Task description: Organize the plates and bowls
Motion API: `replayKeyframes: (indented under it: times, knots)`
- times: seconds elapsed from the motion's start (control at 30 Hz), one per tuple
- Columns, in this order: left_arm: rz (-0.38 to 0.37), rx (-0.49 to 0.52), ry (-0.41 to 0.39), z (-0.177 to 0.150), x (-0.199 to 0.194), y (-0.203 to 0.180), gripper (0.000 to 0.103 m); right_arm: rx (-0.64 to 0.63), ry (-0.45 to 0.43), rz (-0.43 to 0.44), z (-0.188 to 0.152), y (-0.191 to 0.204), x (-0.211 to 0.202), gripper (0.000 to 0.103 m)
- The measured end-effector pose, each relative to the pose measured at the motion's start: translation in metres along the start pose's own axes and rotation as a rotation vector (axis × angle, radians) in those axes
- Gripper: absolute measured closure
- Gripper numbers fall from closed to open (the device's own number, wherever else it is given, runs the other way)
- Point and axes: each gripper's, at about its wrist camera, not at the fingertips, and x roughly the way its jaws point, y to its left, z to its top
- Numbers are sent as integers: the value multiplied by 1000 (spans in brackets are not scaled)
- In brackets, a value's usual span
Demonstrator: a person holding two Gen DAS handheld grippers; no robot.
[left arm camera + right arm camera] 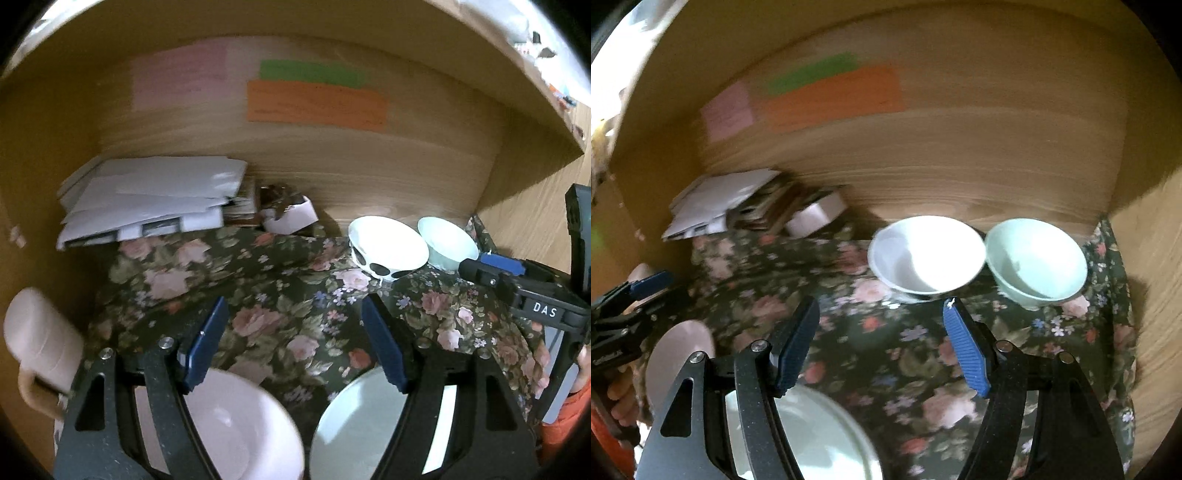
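Both grippers, left (pixel 291 343) and right (pixel 882 347), are held released over the floral cloth (pixel 295 295), nothing between the pads. A pink plate (pixel 236 424) and pale green plate (pixel 354 417) lie nearest. White bowl (pixel 923 254) and green bowl (pixel 1038 258) stand touching at the desk's far right corner; papers (pixel 155 199) are stacked far left.

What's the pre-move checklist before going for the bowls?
1. Left gripper empty, jaws apart: ok.
2. Right gripper empty, jaws apart: ok.
3. White bowl and pale green bowl upright on the floral cloth: ok.
4. Gap between the two bowls for a finger: not ok, rims look touching.
5. Pink plate and pale green plate lie side by side, not stacked: ok.
6. Sharp view: not ok, right wrist view blurred.
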Motion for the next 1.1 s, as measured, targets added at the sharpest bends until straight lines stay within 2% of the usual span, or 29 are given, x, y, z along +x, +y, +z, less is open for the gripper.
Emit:
replayKeyframes:
  times: [0.3, 0.47, 0.63, 0.83, 1.1]
  knots:
    - [-18, 54, 41, 22, 57, -24, 28, 77, 65, -48, 7, -41, 50, 37]
    - [20, 111, 62, 29, 87, -33, 29, 117, 120, -55, 9, -57, 83, 37]
    - [4, 101, 112, 38, 114, -34, 29, 146, 170, -47, 9, -67, 106, 49]
    - [5, 125, 137, 45, 132, -39, 29, 185, 199, -33, 7, -73, 124, 53]
    - [-15, 118, 185, 46, 148, -42, 29, 173, 231, -40, 8, -72, 138, 64]
